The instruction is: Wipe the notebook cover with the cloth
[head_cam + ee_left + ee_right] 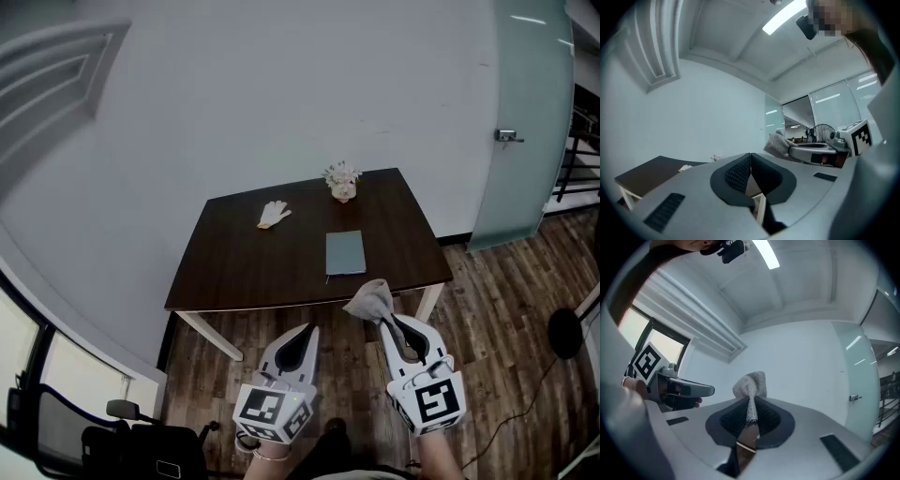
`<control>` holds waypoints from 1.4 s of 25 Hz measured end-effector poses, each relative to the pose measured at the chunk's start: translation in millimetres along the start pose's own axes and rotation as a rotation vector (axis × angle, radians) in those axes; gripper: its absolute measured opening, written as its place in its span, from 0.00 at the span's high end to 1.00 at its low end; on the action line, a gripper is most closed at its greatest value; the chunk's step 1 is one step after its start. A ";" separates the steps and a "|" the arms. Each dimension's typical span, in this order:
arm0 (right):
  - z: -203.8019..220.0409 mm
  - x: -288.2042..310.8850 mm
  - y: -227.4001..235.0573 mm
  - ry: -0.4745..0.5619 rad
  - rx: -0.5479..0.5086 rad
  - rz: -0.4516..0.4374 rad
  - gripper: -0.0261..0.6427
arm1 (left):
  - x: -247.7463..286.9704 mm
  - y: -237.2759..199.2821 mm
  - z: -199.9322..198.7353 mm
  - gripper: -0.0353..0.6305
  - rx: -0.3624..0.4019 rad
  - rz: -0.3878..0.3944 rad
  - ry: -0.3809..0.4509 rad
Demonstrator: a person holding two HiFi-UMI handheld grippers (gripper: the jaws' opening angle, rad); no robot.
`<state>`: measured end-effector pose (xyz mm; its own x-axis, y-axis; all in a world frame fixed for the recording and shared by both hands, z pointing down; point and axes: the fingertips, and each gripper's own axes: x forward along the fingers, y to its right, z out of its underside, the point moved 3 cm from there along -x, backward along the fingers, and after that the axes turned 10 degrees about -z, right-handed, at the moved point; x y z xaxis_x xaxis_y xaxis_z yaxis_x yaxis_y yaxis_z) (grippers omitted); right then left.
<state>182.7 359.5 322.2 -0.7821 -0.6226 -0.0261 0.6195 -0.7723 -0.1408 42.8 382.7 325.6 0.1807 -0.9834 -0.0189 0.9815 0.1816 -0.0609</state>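
A grey-blue notebook (pixel 345 252) lies flat near the front middle of the dark brown table (pixel 234 262). My right gripper (pixel 382 323) is shut on a grey cloth (pixel 369 300), which sticks up from its tips in front of the table's near edge. In the right gripper view the cloth (pixel 751 391) is pinched between the jaws and fans out above them. My left gripper (pixel 309 330) hangs shut and holds nothing, to the left of the right one and short of the table. Its jaws (pixel 750 157) meet at the tips in the left gripper view.
A white glove (pixel 273 214) lies at the table's back left and a small flower pot (pixel 343 183) stands at the back middle. A frosted glass door (pixel 525 122) is on the right, a fan base (pixel 565 333) on the wooden floor, and a black chair (pixel 103 441) at the lower left.
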 end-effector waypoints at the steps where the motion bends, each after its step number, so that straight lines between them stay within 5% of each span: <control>1: 0.8 6.4 1.8 0.004 0.003 0.002 0.91 | 4.9 -5.4 0.6 0.92 -0.003 0.002 -0.002; 19: 5.7 135.2 29.6 0.010 0.021 0.052 0.91 | 91.6 -105.4 0.8 0.92 -0.016 0.101 -0.017; 35: 24.0 205.7 65.1 -0.013 0.045 0.060 0.91 | 159.3 -135.3 22.7 0.92 -0.041 0.200 -0.070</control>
<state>63.8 178.1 331.4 -0.7426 -0.6694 -0.0203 0.6679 -0.7381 -0.0952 -59.7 201.2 353.5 0.3767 -0.9257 0.0344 0.9226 0.3716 -0.1037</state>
